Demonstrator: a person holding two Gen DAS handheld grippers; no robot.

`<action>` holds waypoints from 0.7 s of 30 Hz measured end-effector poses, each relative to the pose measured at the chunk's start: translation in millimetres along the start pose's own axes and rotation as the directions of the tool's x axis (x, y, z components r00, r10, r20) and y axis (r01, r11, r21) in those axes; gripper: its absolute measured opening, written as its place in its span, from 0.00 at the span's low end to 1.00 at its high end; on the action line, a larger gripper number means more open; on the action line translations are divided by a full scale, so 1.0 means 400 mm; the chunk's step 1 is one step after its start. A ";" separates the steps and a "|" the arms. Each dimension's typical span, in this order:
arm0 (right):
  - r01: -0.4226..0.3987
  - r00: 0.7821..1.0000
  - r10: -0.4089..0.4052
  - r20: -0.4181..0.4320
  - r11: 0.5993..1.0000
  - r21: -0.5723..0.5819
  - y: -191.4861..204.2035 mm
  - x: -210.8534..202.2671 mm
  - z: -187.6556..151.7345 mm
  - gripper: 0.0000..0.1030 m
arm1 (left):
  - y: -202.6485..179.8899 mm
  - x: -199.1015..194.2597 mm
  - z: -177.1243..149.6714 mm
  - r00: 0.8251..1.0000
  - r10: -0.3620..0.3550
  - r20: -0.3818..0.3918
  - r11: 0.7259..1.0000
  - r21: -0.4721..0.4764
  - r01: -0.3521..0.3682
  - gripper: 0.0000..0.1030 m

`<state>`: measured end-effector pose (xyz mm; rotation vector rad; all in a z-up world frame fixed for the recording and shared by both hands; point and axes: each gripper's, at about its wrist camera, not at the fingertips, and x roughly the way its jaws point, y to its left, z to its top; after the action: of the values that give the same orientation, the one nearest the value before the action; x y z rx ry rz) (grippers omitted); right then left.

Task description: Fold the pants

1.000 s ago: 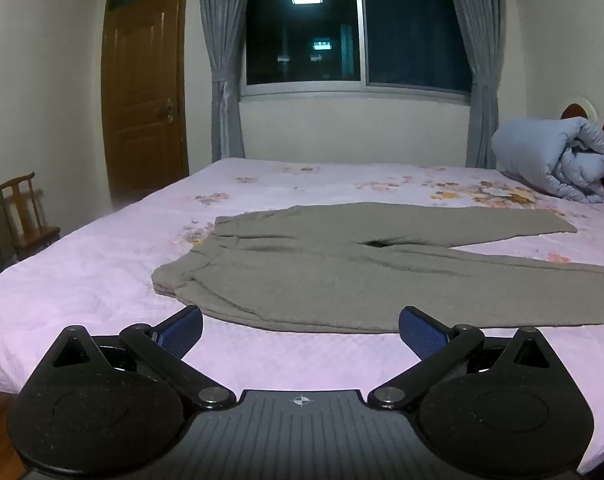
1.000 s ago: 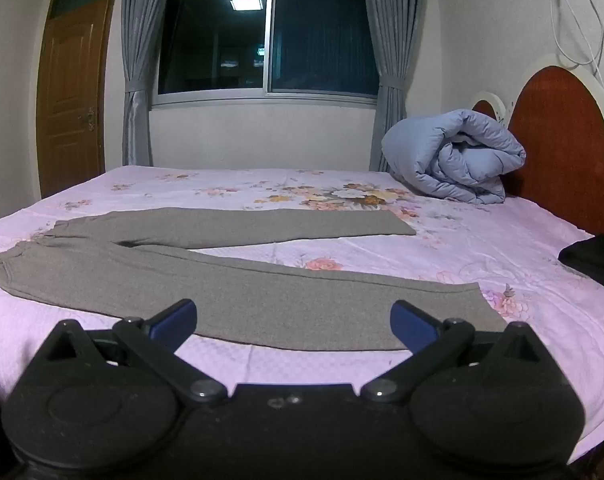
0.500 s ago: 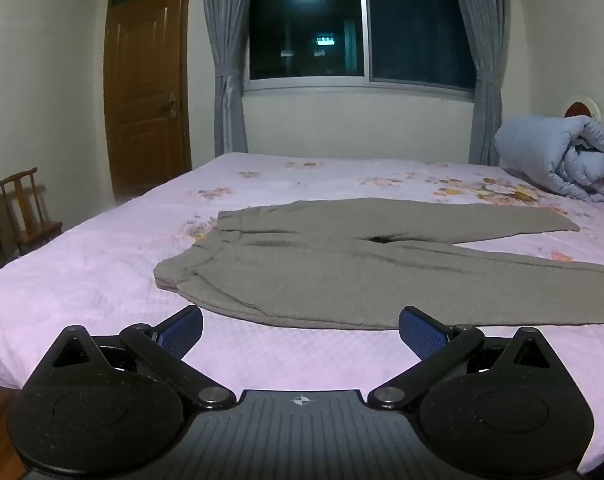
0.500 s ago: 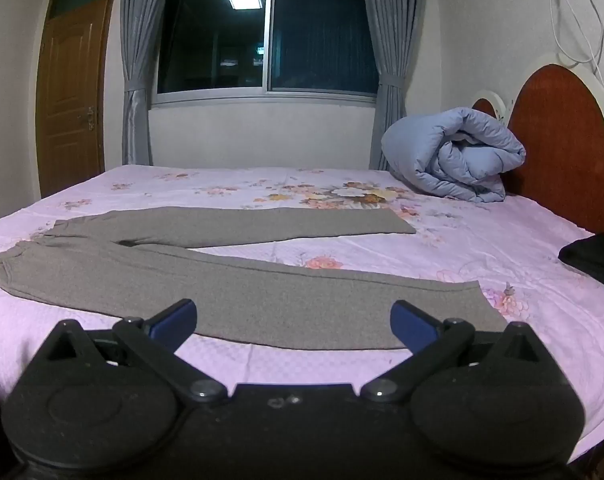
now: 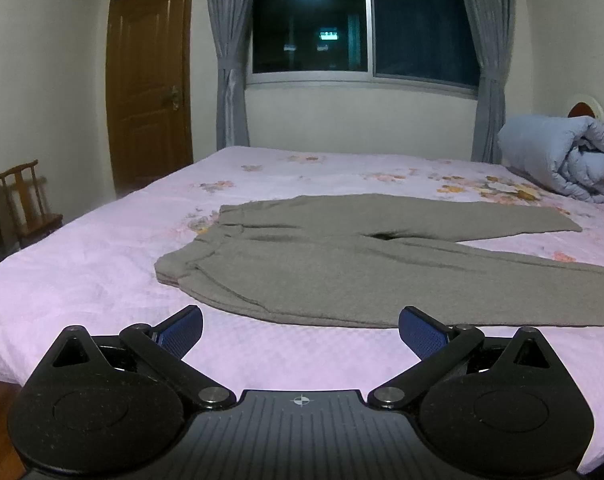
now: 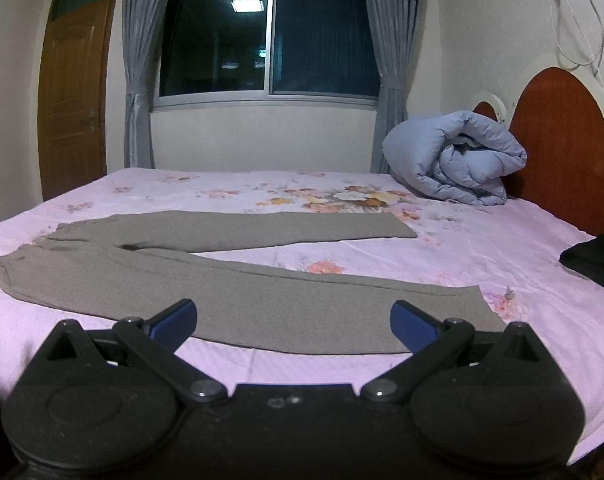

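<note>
- Grey-brown knit pants: laid flat and unfolded on the bed with the pink floral sheet; waistband toward the door side, both legs spread apart toward the headboard side
- Left claw: blue-padded fingers spread wide, holding nothing; positioned above the sheet just short of the near edge of the pants, at the waist end
- Right claw: fingers spread wide, holding nothing; positioned at the near leg, toward the cuff
- Rolled light-blue quilted duvet: resting against the red-brown arched headboard, well apart from the pants
- Black folded cloth: at the right edge of the bed
</note>
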<state>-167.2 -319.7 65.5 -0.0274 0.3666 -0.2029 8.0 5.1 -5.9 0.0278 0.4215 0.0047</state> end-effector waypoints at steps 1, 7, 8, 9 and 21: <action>0.000 1.000 0.000 -0.002 1.000 0.003 -0.002 0.002 0.000 0.95 | -0.001 0.001 -0.001 1.000 0.001 -0.001 1.000 0.002 -0.001 1.00; -0.001 1.000 0.001 -0.001 1.000 0.003 -0.006 0.007 -0.002 0.95 | -0.005 -0.002 -0.002 1.000 0.001 0.008 1.000 0.010 -0.001 1.00; 0.001 1.000 -0.001 0.001 1.000 0.001 -0.005 0.006 -0.002 0.95 | -0.007 -0.004 -0.001 1.000 0.002 0.011 1.000 0.012 -0.002 1.00; 0.002 1.000 -0.002 0.004 1.000 -0.001 -0.004 0.006 -0.003 0.95 | -0.008 -0.005 -0.001 1.000 0.001 0.014 1.000 0.013 -0.001 1.00; 0.001 1.000 -0.001 0.010 1.000 -0.002 -0.002 0.005 -0.004 0.95 | -0.006 -0.005 -0.001 1.000 0.002 0.016 1.000 0.013 -0.002 1.00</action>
<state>-166.0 -320.7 63.1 -0.0310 0.3566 -0.2032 6.2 2.6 -5.4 0.0409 0.4058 0.0040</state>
